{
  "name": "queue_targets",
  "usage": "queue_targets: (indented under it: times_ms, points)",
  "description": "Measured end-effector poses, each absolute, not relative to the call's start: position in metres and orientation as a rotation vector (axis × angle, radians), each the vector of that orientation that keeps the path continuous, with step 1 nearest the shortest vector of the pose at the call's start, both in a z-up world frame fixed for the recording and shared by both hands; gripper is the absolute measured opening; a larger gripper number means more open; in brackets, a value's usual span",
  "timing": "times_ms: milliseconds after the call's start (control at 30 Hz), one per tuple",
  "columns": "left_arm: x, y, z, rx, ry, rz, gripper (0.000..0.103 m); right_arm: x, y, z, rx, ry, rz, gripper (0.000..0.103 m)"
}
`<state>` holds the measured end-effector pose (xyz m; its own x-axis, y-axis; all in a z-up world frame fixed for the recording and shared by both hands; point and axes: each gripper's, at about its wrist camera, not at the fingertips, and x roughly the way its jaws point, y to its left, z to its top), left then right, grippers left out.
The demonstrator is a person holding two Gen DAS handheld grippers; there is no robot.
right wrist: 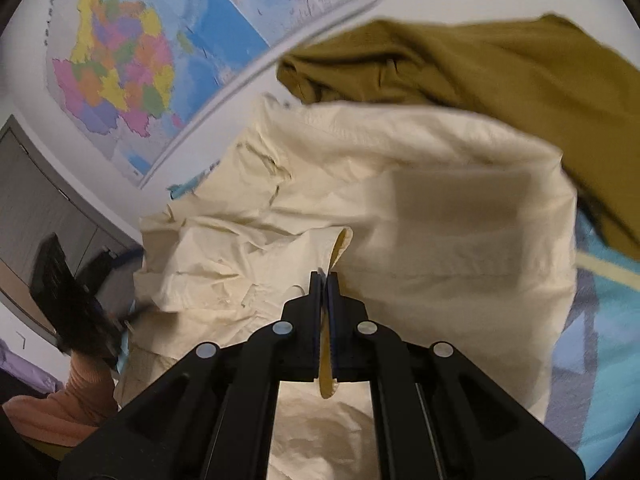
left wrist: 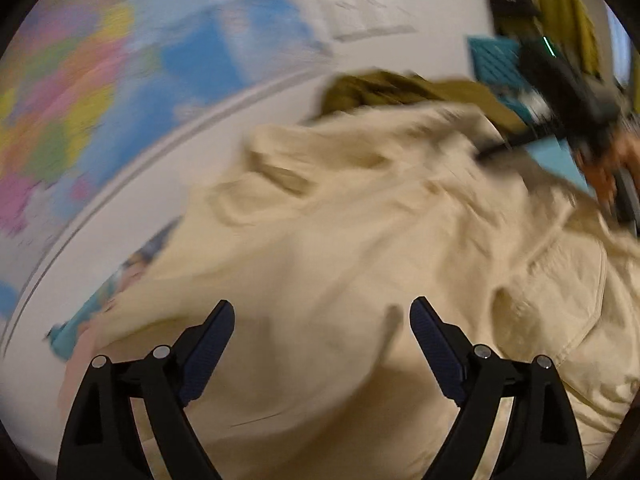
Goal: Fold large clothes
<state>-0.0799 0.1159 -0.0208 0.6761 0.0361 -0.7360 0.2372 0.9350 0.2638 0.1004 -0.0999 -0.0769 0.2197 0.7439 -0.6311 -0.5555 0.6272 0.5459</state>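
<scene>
The large crumpled cream cotton garment lies on the bed, the olive cloth at its one o'clock. My right tool pinches its edge; left tool gapes wide, empty. I should seize the opposite hem.

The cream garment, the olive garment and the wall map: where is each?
cream garment (right wrist: 420, 200), right wrist view, on its flat upper panel
olive garment (right wrist: 500, 68), right wrist view, on its middle
wall map (right wrist: 132, 64), right wrist view, on the coloured regions
</scene>
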Motion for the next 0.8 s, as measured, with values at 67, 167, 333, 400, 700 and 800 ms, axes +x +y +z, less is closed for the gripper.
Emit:
queue_targets:
  times_ms: [67, 167, 333, 400, 700, 800]
  points:
    - [-0.063, 0.111, -0.041, 0.357, 0.901, -0.112, 0.087, 0.105, -0.096, -0.086, 0.181, 1.032, 0.865, 0.005]
    - [-0.038, 0.129, -0.063, 0.283, 1.003, -0.053, 0.092, 0.108, -0.093, -0.101, 0.134, 1.098, 0.8, 0.011]
    - [-0.052, 0.14, -0.046, 0.239, 0.958, 0.015, 0.092, 0.064, -0.114, -0.061, 0.117, 0.934, 0.867, 0.049]
    - [-0.072, 0.135, -0.036, 0.257, 0.917, -0.004, 0.092, 0.028, -0.116, -0.047, 0.051, 0.901, 0.961, 0.05]
    - [-0.192, 0.079, -0.023, 0.281, 0.822, -0.362, 0.092, -0.134, -0.099, -0.058, -0.419, 0.878, 1.211, 0.072]
    - [-0.217, 0.058, -0.038, 0.319, 0.83, -0.426, 0.092, -0.161, -0.099, -0.069, -0.538, 0.819, 1.202, 0.075]
